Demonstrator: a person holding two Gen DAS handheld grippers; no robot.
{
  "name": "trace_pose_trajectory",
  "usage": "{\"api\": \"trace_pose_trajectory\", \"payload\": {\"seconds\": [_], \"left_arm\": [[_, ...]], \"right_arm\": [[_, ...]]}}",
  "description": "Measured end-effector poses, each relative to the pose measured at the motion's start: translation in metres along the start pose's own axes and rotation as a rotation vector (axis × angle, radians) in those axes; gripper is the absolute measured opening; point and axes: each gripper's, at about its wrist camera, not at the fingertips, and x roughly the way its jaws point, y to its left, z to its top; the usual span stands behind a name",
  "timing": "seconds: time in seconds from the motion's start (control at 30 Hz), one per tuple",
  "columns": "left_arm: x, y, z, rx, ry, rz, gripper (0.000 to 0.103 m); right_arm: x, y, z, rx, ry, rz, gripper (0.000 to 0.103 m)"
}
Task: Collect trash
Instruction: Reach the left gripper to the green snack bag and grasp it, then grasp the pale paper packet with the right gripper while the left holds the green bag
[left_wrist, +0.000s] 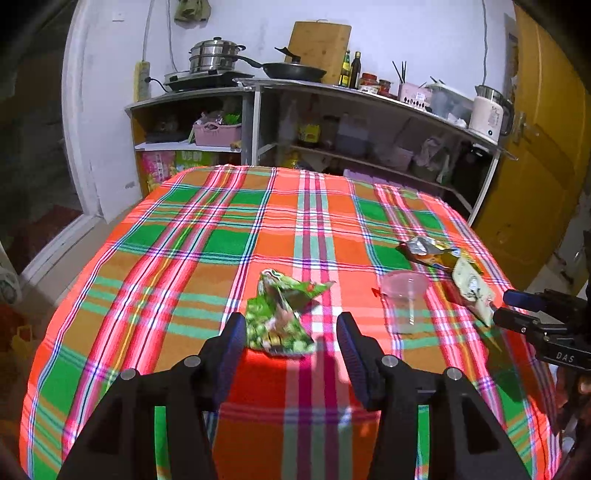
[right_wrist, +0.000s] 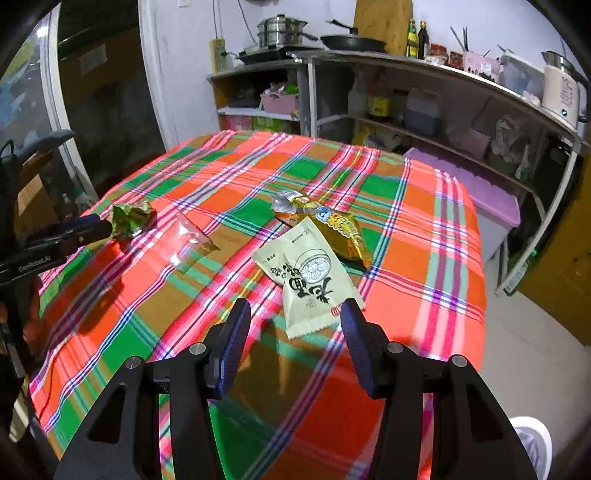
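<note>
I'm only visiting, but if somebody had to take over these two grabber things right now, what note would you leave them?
Left gripper: open, empty, lined up on the crumpled green wrapper.
Right gripper: open, empty, at the near end of the pale green packet.
Also on the plaid tablecloth: a clear plastic cup lying between the wrappers, and a yellow snack bag just beyond the pale packet.
Done: nothing picked up.
Left: all four pieces. No bin shows in either view.
</note>
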Motion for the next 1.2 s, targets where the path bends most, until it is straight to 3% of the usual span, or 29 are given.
{"api": "trace_pose_trajectory", "payload": {"seconds": [0.33,0.43,0.5,0.73,1.2], "left_arm": [[0.032,0.013,0.009,-0.002,0.041,0.026,0.05],[0.039,0.013,0.009,0.0,0.066,0.031,0.05],[0.043,0.013,0.009,0.001,0.08,0.023,0.05],[0.05,0.016,0.009,-0.019,0.108,0.016,0.048],[0.008,0.006,-0.003,-0.054,0.032,-0.014,0.041]], "right_arm": [[0.03,0.005,0.008,-0.034,0.041,0.004,0.047],[0.035,0.005,0.01,-0.04,0.053,-0.002,0.038],[0.037,0.005,0.011,-0.046,0.062,-0.016,0.024],[0.036,0.0,0.012,-0.016,0.062,-0.004,0.019],[-0.001,-0.007,-0.003,0.079,0.018,0.027,0.016]]}}
